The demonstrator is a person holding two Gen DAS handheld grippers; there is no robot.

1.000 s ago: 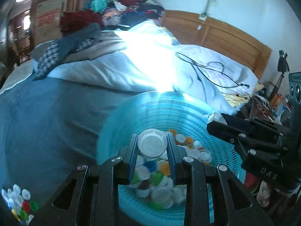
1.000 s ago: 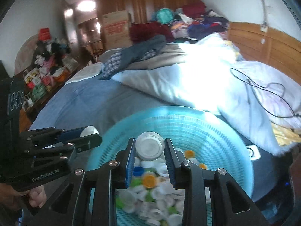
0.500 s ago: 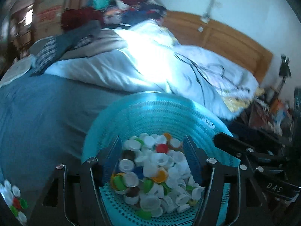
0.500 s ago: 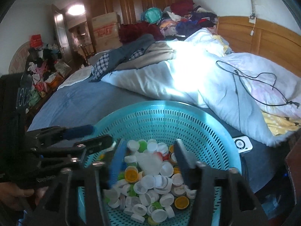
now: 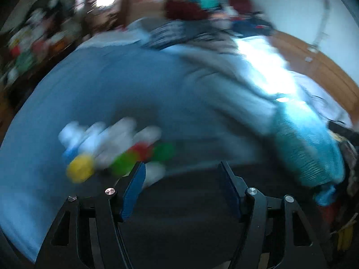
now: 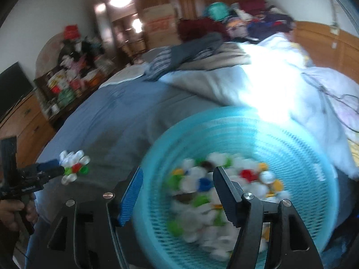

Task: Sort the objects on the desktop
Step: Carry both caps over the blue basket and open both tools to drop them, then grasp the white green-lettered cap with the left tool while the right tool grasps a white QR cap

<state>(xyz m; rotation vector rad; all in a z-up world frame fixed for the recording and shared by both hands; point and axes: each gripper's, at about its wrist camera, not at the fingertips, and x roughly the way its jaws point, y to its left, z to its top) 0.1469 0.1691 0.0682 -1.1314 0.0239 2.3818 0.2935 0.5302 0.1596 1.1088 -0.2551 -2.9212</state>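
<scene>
Hovering over the turquoise basket (image 6: 303, 148), the right gripper (image 6: 177, 192), fingers (image 6: 132, 192) having just been spreading apart, nothing caught between them. Lying heaped in the bottom of the basket, the bottle caps (image 6: 215, 190), white mostly, with green, red, blue and yellow among them; some sitting in the gap between the fingers but below them, untouched. Blurring the heap too far for any single cap to be told apart.

Pointing away from the basket, the left gripper (image 5: 181, 188), fingers (image 5: 134, 186) parted and gripping nothing, having just been easing slightly together. Lying left of the basket on the blue bedspread (image 5: 112, 89), a small cluster of caps (image 5: 112, 145): white ones, a yellow, two green, a red, one partly blue. Sitting just beyond the tip of the left finger, off to its side rather than between the two. Smearing heavily across the whole left wrist view, so edges and counts staying unclear. Showing only at the right edge there, the basket wall (image 5: 309, 148), cut off.

Appearing at the left margin of the right wrist view, the left gripper (image 6: 48, 171) with its tip next to the small cluster (image 6: 74, 165), a hand (image 6: 13, 213) partly cropped on its handle.
</scene>
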